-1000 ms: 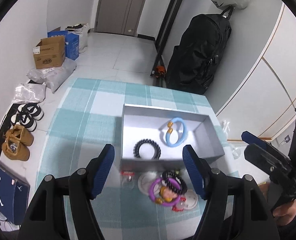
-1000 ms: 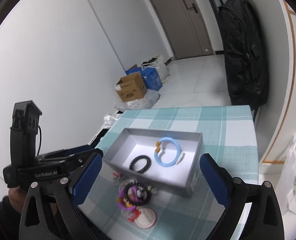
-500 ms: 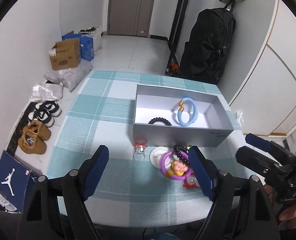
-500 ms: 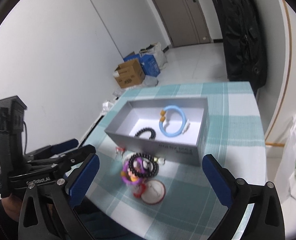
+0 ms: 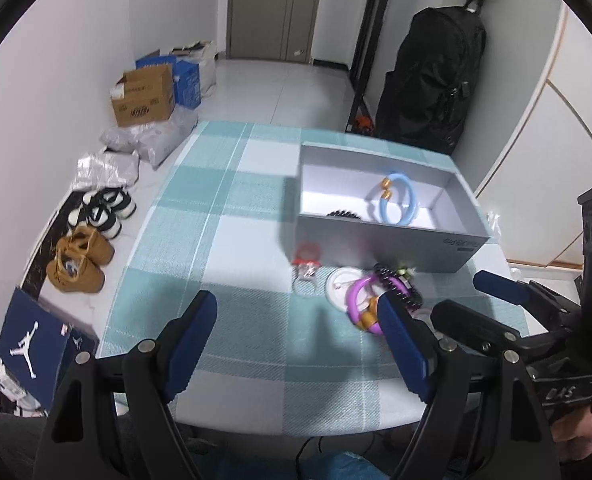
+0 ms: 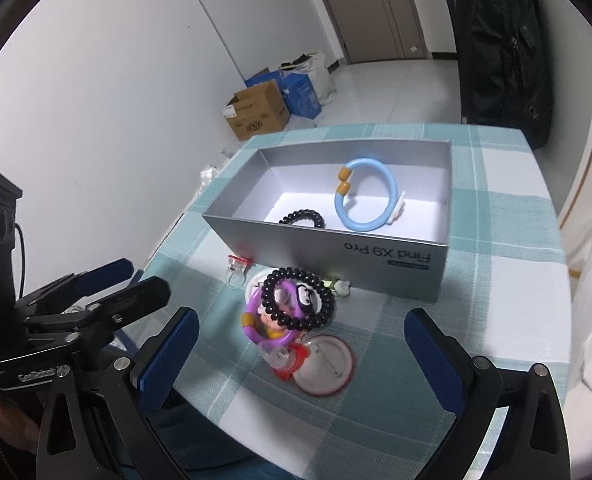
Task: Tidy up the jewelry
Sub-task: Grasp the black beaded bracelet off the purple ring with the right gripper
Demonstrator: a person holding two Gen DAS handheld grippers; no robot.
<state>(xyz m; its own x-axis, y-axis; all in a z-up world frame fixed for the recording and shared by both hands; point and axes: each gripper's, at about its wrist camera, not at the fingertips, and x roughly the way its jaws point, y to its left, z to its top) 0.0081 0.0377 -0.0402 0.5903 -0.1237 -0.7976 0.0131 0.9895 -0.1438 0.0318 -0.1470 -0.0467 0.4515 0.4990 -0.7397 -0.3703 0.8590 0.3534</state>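
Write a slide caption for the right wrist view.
Open right tool above a bracelet pile beside a grey box holding a blue bangle.

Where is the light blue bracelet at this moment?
In the right wrist view the light blue bracelet lies inside the grey box, toward its right half, just right of the small black beaded bracelet.

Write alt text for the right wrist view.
An open right gripper hovers over a black bead bracelet and purple ring on a checked tablecloth, before a grey box holding a blue bangle.
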